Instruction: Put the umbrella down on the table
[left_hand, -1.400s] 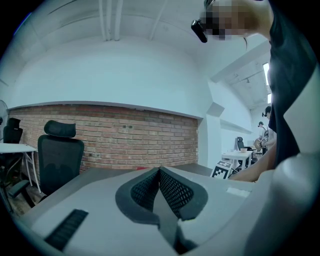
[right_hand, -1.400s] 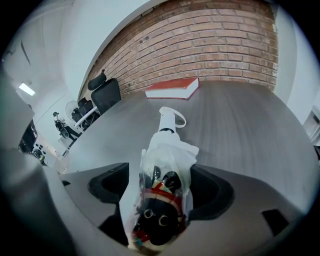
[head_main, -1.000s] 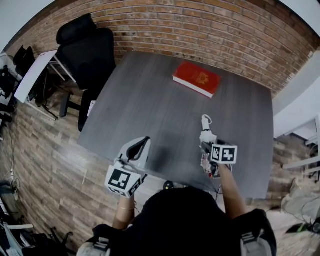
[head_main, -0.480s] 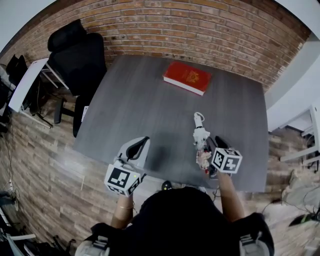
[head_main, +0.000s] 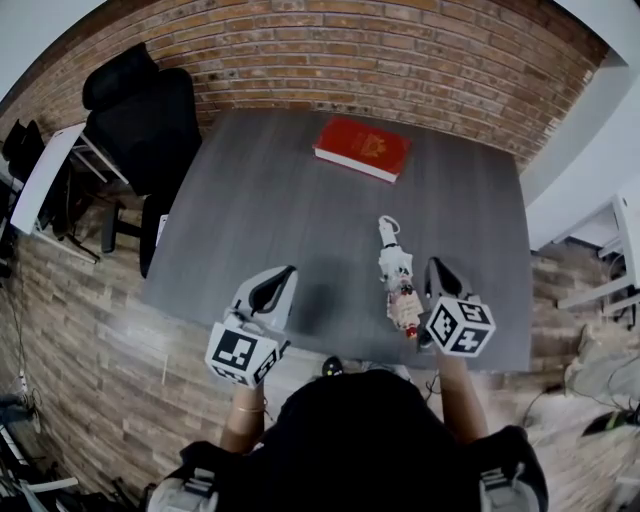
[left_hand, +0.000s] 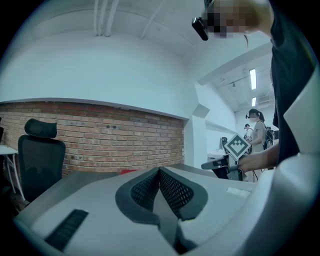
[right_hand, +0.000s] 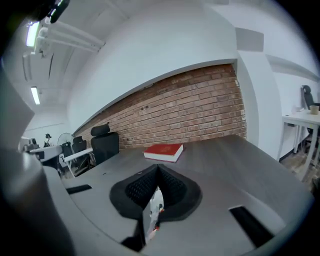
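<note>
– anything hard to make out?
– left gripper: clenched, empty. the folded white-and-red fabric umbrella lies on the dark grey table, a mere sliver in the right gripper view. right gripper, just beside it, has just closed on nothing.

Obs.: red book lies flat, closed, well ahead of right gripper, a little to its left. black office chair ahead-left of left gripper. brick wall beyond the book. white desk left of chair.
</note>
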